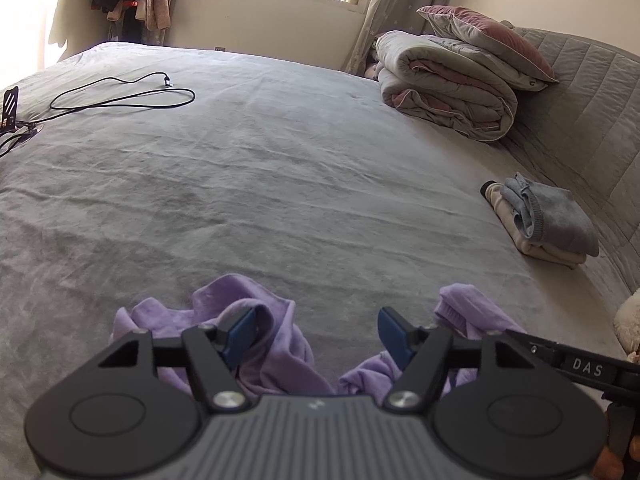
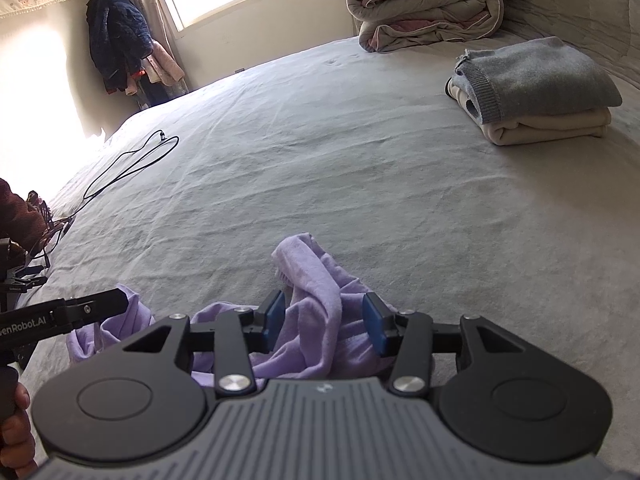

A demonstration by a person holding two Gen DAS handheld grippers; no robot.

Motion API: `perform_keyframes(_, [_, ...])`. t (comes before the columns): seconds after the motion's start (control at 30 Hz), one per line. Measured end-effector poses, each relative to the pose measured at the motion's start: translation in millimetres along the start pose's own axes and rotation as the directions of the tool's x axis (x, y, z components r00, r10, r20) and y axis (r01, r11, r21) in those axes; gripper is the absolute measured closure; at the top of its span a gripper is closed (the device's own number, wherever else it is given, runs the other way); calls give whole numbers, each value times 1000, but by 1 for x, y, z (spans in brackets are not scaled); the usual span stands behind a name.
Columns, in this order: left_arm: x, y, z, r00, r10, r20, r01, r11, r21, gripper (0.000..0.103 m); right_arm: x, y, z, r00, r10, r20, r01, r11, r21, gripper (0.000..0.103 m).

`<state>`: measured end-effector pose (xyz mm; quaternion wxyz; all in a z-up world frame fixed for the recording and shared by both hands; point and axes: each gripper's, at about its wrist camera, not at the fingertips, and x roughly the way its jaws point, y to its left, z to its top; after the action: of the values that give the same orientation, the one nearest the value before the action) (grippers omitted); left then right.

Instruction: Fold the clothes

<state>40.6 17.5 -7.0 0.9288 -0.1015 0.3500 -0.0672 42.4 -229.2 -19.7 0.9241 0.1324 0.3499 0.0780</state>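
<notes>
A crumpled lilac soft-knit garment [image 1: 280, 344] is seen bunched on the grey bedspread [image 1: 280, 168] at the lower middle of both views. In the left wrist view, the left gripper [image 1: 316, 334] is held with its blue-padded fingers [image 1: 240, 334] spread wide; bare bedspread shows in the gap, and cloth lies around the left pad, though pressure on it cannot be judged. In the right wrist view, the right gripper [image 2: 325, 322] is set astride a raised ridge of the garment, its pads partly spread, the right one close against the cloth; a firm pinch cannot be told. A folded stack of grey and cream clothes [image 2: 536, 92] is seen at the upper right, a rolled grey-and-pink quilt [image 2: 424, 4] behind it. A looped black cable [image 1: 120, 96] lies at the upper left.
</notes>
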Motion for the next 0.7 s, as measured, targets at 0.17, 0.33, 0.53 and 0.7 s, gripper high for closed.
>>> perform_keyframes(0.17, [0, -1, -1, 1000, 2, 1, -2, 1000, 17, 34, -1, 1, 0, 1000, 12, -2, -12, 1000, -3, 55])
perform_keyframes(0.33, [0, -2, -1, 1000, 6, 4, -6, 1000, 26, 34, -3, 5, 0, 1000, 26, -1, -26, 1000, -16, 55])
perform_keyframes(0.53, [-1, -3, -1, 1000, 12, 5, -12, 999, 31, 34, -4, 6, -2, 1000, 24, -4, -24, 999, -26, 55])
perform_keyframes(0.7, [-3, -2, -1, 1000, 7, 7, -7, 999, 32, 34, -3, 7, -4, 1000, 17, -6, -17, 999, -35, 55])
